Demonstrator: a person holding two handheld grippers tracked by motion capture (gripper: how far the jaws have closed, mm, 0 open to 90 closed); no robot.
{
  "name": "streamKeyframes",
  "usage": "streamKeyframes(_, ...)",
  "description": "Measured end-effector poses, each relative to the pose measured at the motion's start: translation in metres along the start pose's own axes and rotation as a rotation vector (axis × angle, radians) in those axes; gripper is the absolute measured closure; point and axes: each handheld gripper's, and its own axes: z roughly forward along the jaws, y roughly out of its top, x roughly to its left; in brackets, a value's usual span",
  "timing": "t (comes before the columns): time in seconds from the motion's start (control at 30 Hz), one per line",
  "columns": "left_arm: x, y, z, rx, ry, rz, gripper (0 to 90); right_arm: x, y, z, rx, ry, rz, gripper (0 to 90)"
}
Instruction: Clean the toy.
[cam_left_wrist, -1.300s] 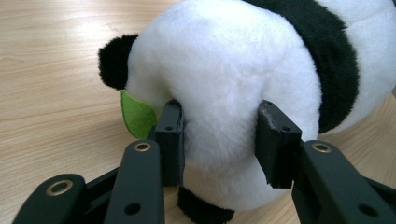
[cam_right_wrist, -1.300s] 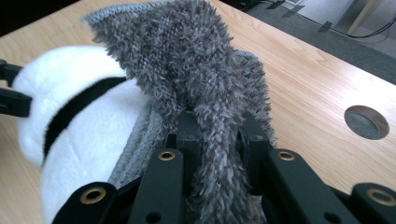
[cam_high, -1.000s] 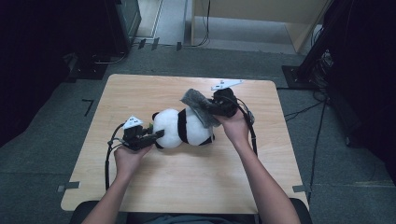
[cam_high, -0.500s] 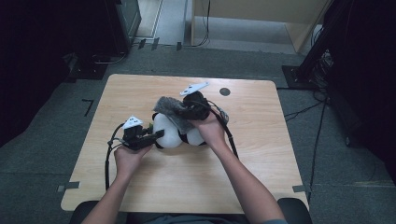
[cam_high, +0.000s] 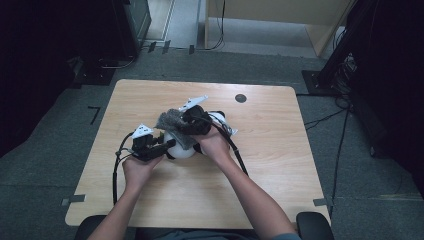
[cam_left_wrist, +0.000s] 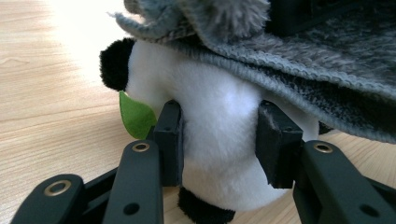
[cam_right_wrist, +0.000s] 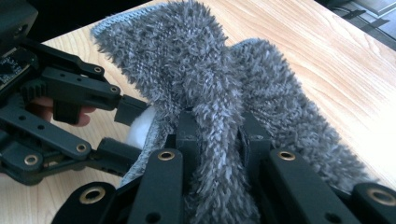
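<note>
The plush panda (cam_high: 181, 147) lies at the middle of the desk (cam_high: 280, 165), its white body pinched between the pads of the left gripper (cam_left_wrist: 219, 144). The right gripper (cam_right_wrist: 217, 135) is pressed together on a fold of the grey fuzzy cloth (cam_right_wrist: 205, 79), which drapes over the top of the toy.

The step in hand looks like laying or rubbing the cloth over the panda. To do it well, the left gripper should keep its squeeze firm and level so the soft body does not roll, while the right gripper carries the cloth low and slack across the plush, without tugging hard enough to pull the toy out of the other pads.

From above, the cloth and both hands cover most of the panda, so its head and limbs are hard to place. In the left gripper view a black patch and a green leaf-shaped piece (cam_left_wrist: 135, 114) show at the left. The toy's far side is hidden under the cloth.
</note>
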Motion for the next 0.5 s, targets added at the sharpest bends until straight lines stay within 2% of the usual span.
streamKeyframes(0.17, -0.001, 0.0, 0.0, 0.002, 0.002, 0.011, 57.7, -0.003, -0.007, -0.008, 0.008, -0.033, -0.025, 75.5)
streamKeyframes(0.5, 0.001, 0.0, 0.0, 0.001, -0.011, 0.005, 58.0, -0.022, -0.018, -0.034, 0.011, -0.076, -0.007, 75.4)
